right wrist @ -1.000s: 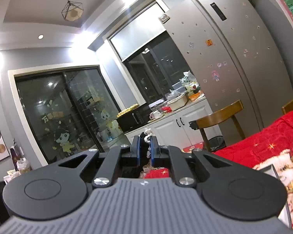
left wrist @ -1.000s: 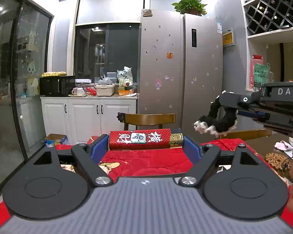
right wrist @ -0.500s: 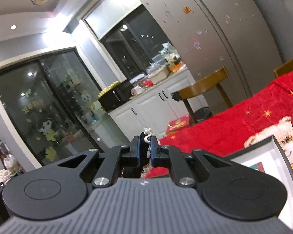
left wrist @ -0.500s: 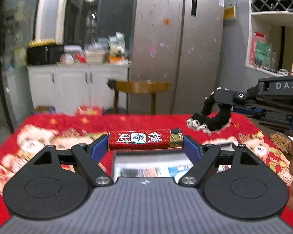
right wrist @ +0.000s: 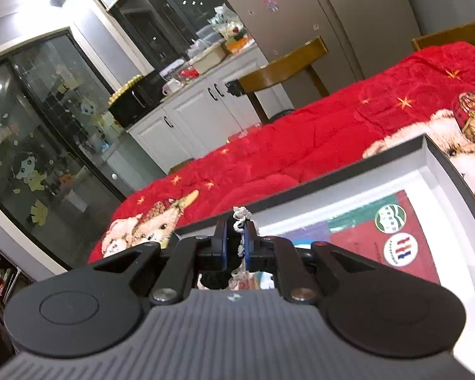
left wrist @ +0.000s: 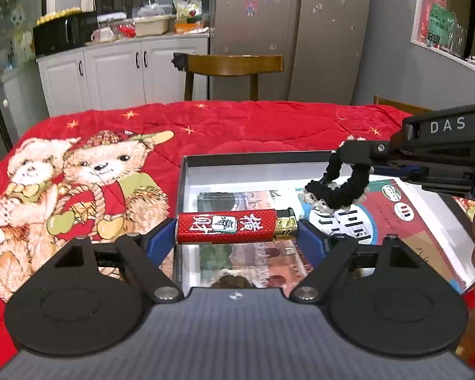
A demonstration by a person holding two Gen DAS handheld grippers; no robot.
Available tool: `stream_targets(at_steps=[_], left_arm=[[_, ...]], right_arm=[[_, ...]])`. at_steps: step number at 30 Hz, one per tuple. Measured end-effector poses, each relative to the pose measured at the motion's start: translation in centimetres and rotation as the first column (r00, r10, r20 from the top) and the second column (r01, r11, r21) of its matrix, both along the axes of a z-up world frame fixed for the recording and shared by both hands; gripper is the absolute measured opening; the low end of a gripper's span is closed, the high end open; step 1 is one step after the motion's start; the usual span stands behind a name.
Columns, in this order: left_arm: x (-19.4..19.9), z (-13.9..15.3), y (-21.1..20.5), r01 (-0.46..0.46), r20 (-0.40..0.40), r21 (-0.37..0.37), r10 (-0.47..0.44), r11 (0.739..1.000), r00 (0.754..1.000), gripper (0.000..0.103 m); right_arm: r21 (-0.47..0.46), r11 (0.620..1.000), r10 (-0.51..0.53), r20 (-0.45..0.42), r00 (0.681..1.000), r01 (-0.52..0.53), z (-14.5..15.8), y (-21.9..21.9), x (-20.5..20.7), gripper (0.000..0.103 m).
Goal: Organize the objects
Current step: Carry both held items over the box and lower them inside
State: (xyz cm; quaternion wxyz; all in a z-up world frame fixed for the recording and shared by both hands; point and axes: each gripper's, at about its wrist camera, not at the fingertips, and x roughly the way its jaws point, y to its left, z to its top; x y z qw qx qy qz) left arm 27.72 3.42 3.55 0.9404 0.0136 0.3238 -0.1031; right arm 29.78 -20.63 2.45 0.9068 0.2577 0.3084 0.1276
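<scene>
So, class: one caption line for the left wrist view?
Left gripper clamps a red lighter above the open box.

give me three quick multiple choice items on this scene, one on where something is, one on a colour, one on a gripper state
1. The black scrunchie with white lace trim hangs:
A over the open shallow box
B on the wooden chair
C on the cupboard

2. The lighter body is:
A blue
B red
C green

3. The left gripper is:
A empty
B shut flat
C clamped on the lighter's ends

Key: 1 A, it dangles from the right gripper above the box; 2 B, red with white characters; 3 C, both pads press its ends.
</scene>
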Motion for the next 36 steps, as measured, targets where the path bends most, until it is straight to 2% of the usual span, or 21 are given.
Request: stream_targets(at_steps=[9, 12, 16, 28, 36], left_arm=[[-0.1, 0.1, 0.2, -0.004, -0.006, 0.007, 0.004, 1.0, 1.0, 0.085], [-0.7, 0.5, -0.3, 0.031, 0.002, -0.023, -0.031, 0.999, 1.0, 0.085], [-1.0, 0.3, -1.0, 0.013, 0.022, 0.029, -0.014, 0.999, 1.0, 0.085], [-0.9, -0.5, -1.5, 0.017, -0.008, 0.035, -0.017, 0.999, 1.0, 0.085], [-0.4, -1.1, -1.1, 0.021, -0.054, 0.005, -0.02, 1.0, 0.998, 0.085]], right_arm=[[-0.018, 1.0, 0.011, -0.063, 0.998, -0.012, -0.7, 0.3, 0.4, 0.012], [-0.023, 1.0, 0.009, -0.076, 0.997, -0.011, -1.1, 0.3, 0.2, 0.012], [-0.016, 1.0, 0.018, -0.09, 0.996, -0.019, -1.5, 0.5, 0.6, 0.012], [-0.015, 0.999, 0.035, -0.102, 0.994, -0.036, -1.6, 0.8, 0.8, 0.013], [-0.02, 0.999, 0.03, -0.113, 0.993, -0.033, -1.8, 1.0, 0.9, 0.013]])
